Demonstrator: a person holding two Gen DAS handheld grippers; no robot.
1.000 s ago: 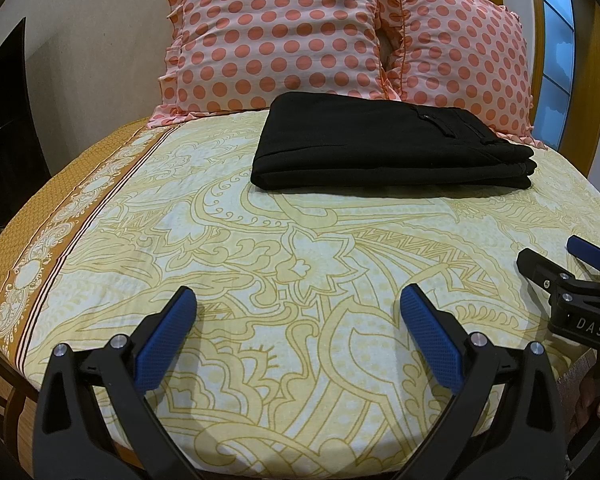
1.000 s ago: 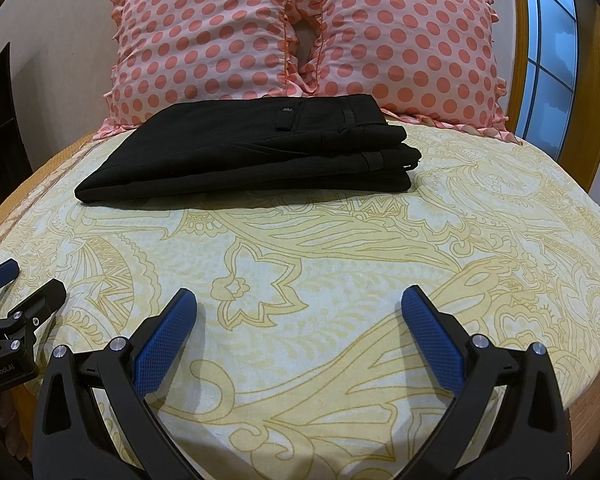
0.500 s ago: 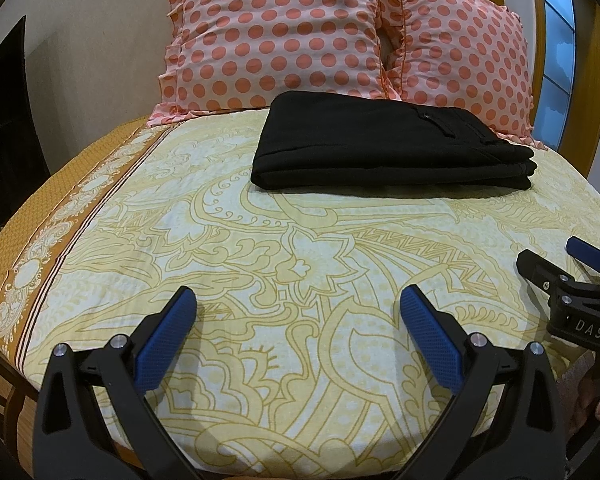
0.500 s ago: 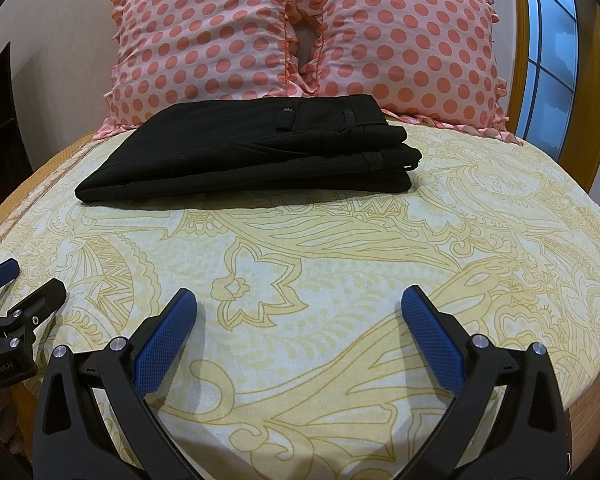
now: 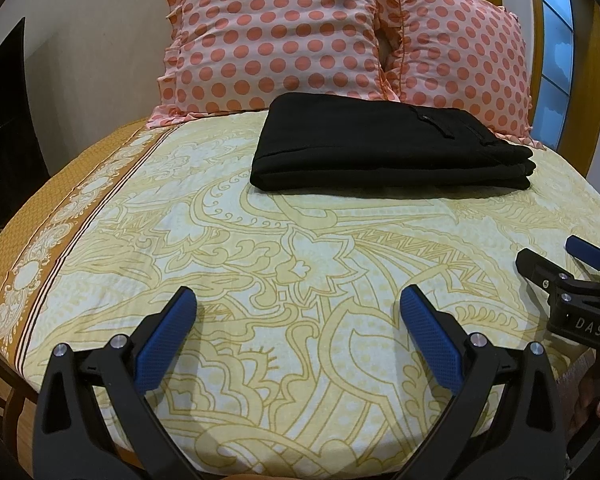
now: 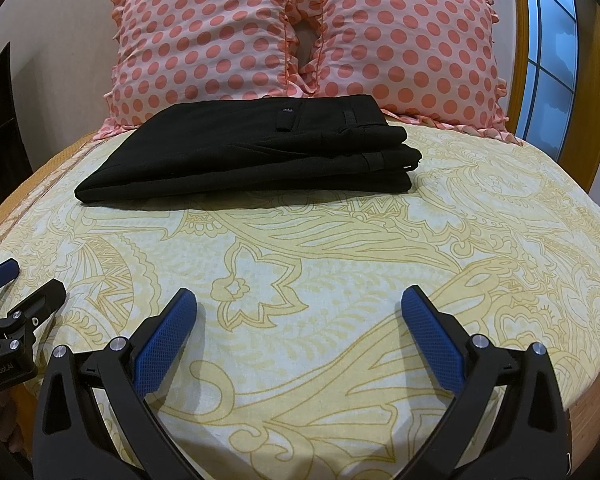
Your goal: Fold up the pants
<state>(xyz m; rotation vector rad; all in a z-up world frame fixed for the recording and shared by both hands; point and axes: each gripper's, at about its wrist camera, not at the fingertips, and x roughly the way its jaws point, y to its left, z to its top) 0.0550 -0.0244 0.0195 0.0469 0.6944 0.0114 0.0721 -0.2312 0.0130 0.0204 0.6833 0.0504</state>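
So we've got the black pants (image 6: pixel 248 156) sitting folded into a flat stack on the bed (image 5: pixel 300 280), right in front of the two polka-dot pillows (image 6: pixel 300 40) and just about touching their frilly bottom edge. Both our grippers hang well back from the pants, near the foot end of the bed: the left gripper (image 5: pixel 298 330) and right gripper (image 6: pixel 299 330) each have their jaws spread wide with nothing in them. Our read is the folding's basically done already. Handling-wise these look like light, soft dress-pant fabric, floppy rather than stiff, so the layers will probably slide on each other if we grab just the top one. If we needed to move or tidy the stack, we'd pinch through all the layers at the folded end farthest from the waistband, or at the waistband corner where the belt loop (image 6: pixel 285 119) sits and the cloth's thicker. What we can't tell: how many folds are in there, where the leg hems ended up, and whether the pillow-side edge is neat.
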